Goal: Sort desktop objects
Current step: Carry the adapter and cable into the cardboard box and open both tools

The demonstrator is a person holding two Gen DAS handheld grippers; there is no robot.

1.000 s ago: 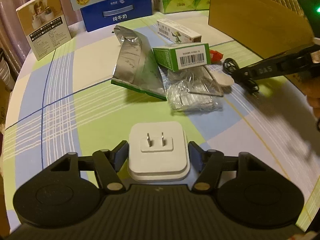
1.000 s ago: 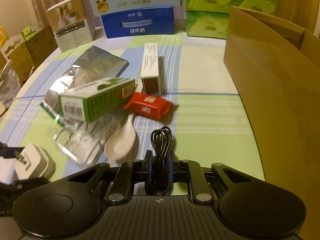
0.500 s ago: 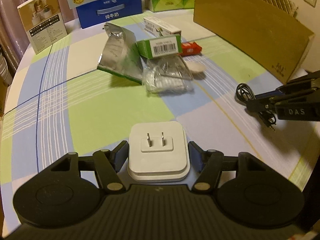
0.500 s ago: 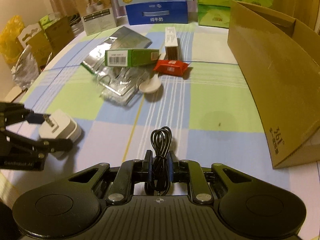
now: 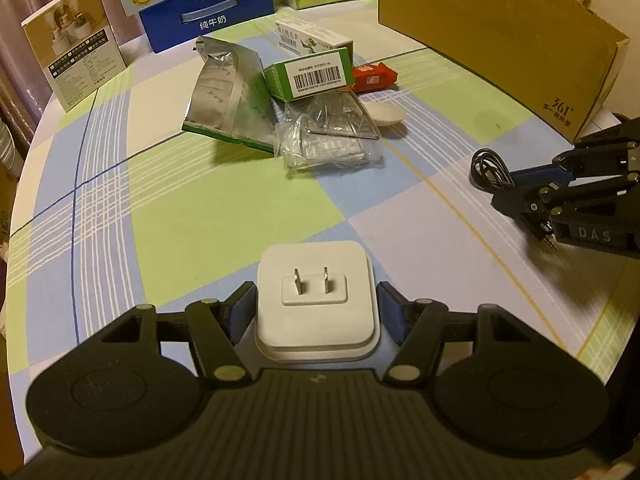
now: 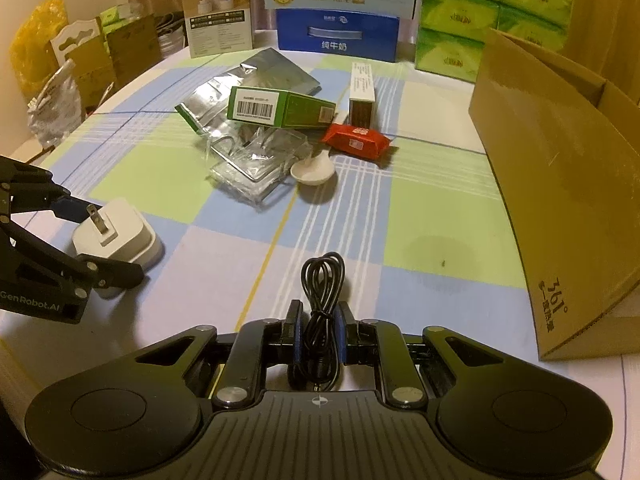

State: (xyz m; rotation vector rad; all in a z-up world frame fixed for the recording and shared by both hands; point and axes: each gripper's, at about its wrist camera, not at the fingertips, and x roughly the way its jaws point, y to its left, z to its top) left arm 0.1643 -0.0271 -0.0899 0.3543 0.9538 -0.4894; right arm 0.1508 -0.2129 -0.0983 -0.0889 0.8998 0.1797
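My left gripper [image 5: 316, 308] is shut on a white plug adapter [image 5: 316, 300], prongs facing forward, just above the checked tablecloth; it also shows in the right wrist view [image 6: 116, 240]. My right gripper [image 6: 318, 332] is shut on a coiled black cable [image 6: 322, 280], seen in the left wrist view [image 5: 490, 168] at the right. In mid-table lies a pile: a silver foil bag [image 5: 224, 88], a green barcode box [image 5: 312, 76], a clear plastic pack [image 5: 332, 136], a white spoon [image 6: 314, 168], a red packet [image 6: 356, 142] and a white carton [image 6: 362, 94].
An open brown cardboard box [image 6: 560, 168] stands along the right side. A blue milk carton [image 6: 338, 34], green tissue packs [image 6: 460, 20] and a beige product box [image 6: 218, 16] line the far edge. Bags and boxes [image 6: 60, 72] sit off the table at the left.
Both grippers have pulled back from the pile toward the near table edge, still holding the adapter and the cable. Since half a second ago they moved only slightly.
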